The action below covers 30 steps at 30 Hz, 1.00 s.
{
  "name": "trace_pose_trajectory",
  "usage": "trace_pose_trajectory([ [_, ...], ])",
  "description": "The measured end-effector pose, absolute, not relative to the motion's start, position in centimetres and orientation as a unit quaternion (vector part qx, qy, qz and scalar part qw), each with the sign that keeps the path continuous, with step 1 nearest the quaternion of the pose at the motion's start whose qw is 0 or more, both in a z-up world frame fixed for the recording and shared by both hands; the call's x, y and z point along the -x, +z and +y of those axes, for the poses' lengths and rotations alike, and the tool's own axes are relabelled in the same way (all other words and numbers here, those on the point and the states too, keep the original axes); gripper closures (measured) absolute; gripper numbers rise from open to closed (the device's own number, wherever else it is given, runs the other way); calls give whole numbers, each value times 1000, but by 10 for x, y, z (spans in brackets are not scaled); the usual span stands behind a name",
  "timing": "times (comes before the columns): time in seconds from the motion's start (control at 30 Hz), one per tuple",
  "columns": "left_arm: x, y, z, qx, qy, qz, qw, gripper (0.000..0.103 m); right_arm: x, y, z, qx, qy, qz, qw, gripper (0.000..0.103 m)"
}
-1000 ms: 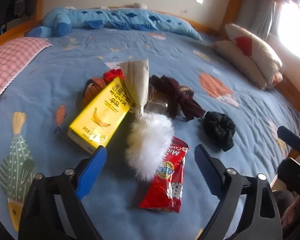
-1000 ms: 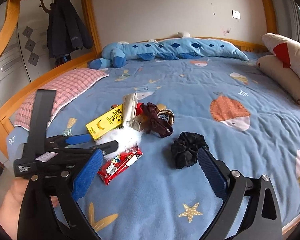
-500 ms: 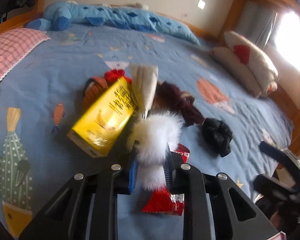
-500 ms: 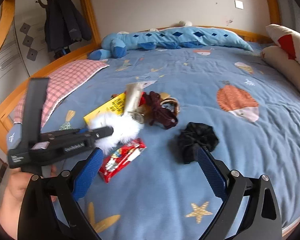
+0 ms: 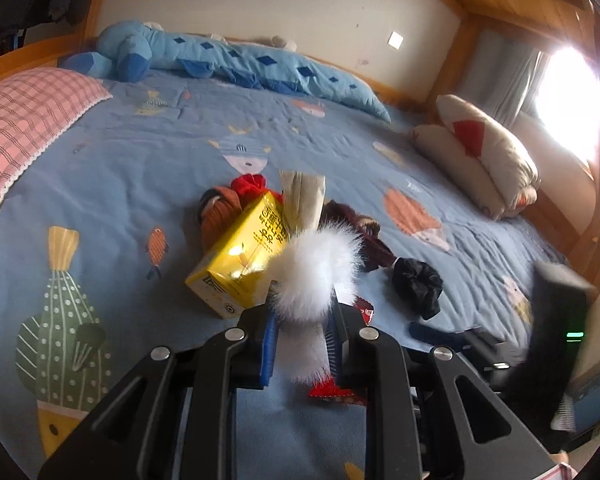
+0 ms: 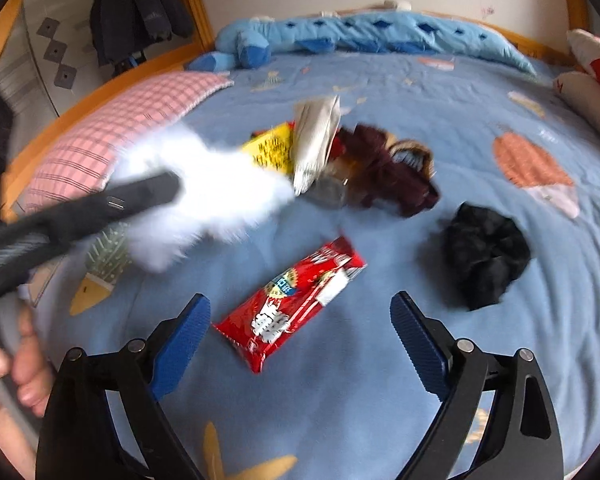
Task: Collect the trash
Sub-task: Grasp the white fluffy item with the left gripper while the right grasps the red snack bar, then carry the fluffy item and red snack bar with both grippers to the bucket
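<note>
1. Left wrist view: my left gripper [image 5: 302, 346] is clamped on a white fluffy pompom [image 5: 314, 270], its blue ribbed pads pressing both sides. A glossy yellow carton [image 5: 242, 258] lies just beyond the jaws.
2. Right wrist view: my right gripper [image 6: 300, 334] stands wide apart, with a crinkly red snack wrapper [image 6: 290, 302] lying flat between the fingers on the quilted blue bedspread [image 6: 440, 92]. A black scrunchie [image 6: 482, 254] sits beyond the right finger.
</note>
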<state>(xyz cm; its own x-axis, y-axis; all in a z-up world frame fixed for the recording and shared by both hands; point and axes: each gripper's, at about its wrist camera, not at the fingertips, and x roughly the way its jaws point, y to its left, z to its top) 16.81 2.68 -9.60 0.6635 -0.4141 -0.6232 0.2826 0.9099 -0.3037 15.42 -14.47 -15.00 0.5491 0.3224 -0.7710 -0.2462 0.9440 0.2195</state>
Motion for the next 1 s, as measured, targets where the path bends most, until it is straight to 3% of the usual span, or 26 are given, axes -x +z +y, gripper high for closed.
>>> trace_pose_trajectory([
  [0.17, -163, -92, 35, 94, -191, 356, 910, 82, -170, -165, -139, -55, 139, 464, 873, 28],
  [0.43, -166, -97, 40, 103, -189, 363, 907, 82, -181, -169, -126, -24, 122, 476, 871, 29],
  [0.5, -166, -98, 40, 104, -191, 364, 906, 82, -179, -169, -124, -5, 120, 470, 875, 45],
  [0.63, -165, -96, 38, 101, -195, 365, 905, 82, -172, -166, -135, -26, 142, 461, 876, 60],
  [1.0, -137, -86, 3, 99, -250, 367, 890, 82, -124, -133, -193, -46, 128, 415, 899, 64],
])
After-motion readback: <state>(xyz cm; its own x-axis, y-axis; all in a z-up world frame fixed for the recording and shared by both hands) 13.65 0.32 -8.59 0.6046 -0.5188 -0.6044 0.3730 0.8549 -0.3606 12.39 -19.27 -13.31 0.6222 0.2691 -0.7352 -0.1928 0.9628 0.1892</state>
